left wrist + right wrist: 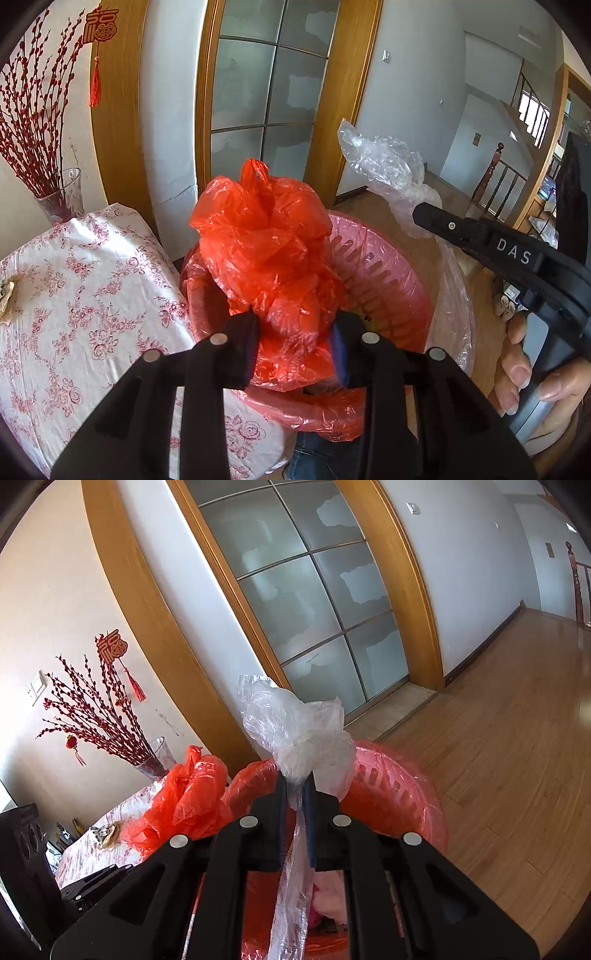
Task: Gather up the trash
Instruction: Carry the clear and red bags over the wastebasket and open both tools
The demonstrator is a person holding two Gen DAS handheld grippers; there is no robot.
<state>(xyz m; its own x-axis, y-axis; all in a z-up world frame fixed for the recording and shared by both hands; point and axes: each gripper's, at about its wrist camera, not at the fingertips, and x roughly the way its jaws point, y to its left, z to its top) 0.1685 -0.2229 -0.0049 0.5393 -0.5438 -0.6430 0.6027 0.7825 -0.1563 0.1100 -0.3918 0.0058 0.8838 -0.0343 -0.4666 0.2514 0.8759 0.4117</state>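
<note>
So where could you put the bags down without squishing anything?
The flowered tablecloth has bare room between the glass vase and the pink basket; only a crumpled scrap sits at its left edge. The wooden floor right of the basket is open. The basket itself looks crowded with bags.

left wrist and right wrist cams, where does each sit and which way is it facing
Left wrist: on the left gripper, looking along its fingers at the red plastic bag it clamps over the pink basket; the right gripper and the person's hand show.
Right wrist: on the right gripper, facing the clear plastic bag it pinches, glass door behind.
Shared: both bags, the basket, the door, the vase of red branches.
</note>
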